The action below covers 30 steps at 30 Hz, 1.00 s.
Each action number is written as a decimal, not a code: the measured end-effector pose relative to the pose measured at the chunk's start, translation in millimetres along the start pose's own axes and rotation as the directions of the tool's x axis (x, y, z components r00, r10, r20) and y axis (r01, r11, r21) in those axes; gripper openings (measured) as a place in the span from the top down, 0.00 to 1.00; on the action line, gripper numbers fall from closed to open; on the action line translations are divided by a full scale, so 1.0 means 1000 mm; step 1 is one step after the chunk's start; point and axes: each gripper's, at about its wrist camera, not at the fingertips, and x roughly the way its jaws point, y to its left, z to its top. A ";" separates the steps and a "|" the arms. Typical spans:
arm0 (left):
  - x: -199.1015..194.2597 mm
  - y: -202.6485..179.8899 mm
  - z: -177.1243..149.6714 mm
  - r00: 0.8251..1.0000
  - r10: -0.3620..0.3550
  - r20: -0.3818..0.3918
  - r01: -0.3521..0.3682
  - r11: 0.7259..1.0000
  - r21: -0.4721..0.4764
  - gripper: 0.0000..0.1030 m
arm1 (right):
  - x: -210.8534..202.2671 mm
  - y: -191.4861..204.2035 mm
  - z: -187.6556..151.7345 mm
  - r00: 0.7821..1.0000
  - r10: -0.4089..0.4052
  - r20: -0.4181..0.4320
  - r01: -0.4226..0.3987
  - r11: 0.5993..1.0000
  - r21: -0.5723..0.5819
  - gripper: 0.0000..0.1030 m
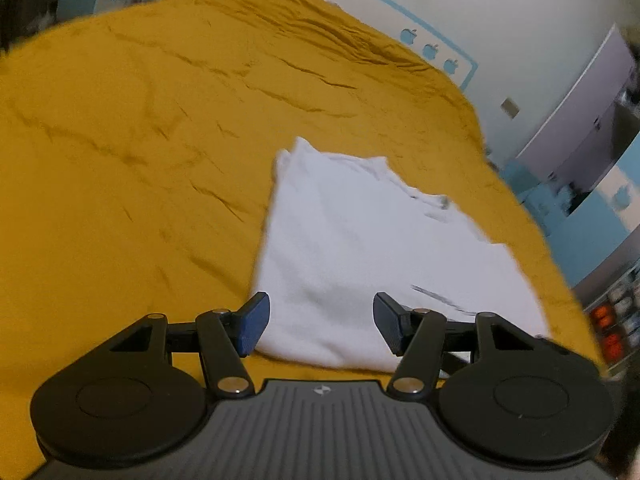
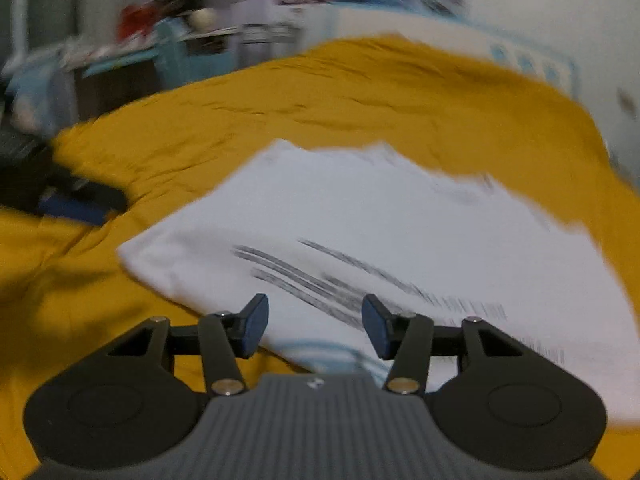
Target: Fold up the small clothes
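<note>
A white garment with dark printed lettering lies flat and partly folded on a mustard-yellow bed cover. In the left wrist view my left gripper hovers over the garment's near edge, jaws wide apart, nothing between its blue pads. The right wrist view is blurred. There the same white garment fills the middle, and my right gripper hangs above its printed near part, open and empty. The left gripper shows as a dark and blue shape at the far left of that view.
The yellow cover spreads over the whole bed, wrinkled, with bare fabric left of and beyond the garment. A white wall with blue apple stickers runs along the bed's far side. Shelves and clutter stand beyond the bed's end.
</note>
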 end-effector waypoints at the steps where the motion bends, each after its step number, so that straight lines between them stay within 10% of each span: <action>1: 0.002 0.001 0.006 1.000 0.026 -0.001 -0.026 0.999 0.030 0.29 | 0.003 0.015 0.004 1.000 0.008 -0.009 -0.008 0.998 -0.060 0.54; 14: 0.075 0.029 0.073 0.990 0.005 -0.141 0.014 0.991 0.133 0.21 | 0.065 0.150 0.002 0.995 -0.098 0.026 0.095 0.816 -0.570 0.58; 23: 0.161 0.055 0.103 0.967 -0.194 -0.164 0.172 0.975 -0.141 0.22 | 0.092 0.165 0.005 0.973 -0.179 0.144 0.229 0.731 -0.643 0.58; 30: 0.209 0.061 0.110 0.952 -0.261 -0.162 0.206 0.933 -0.294 0.13 | 0.088 0.156 0.007 0.977 -0.165 0.132 0.211 0.758 -0.618 0.61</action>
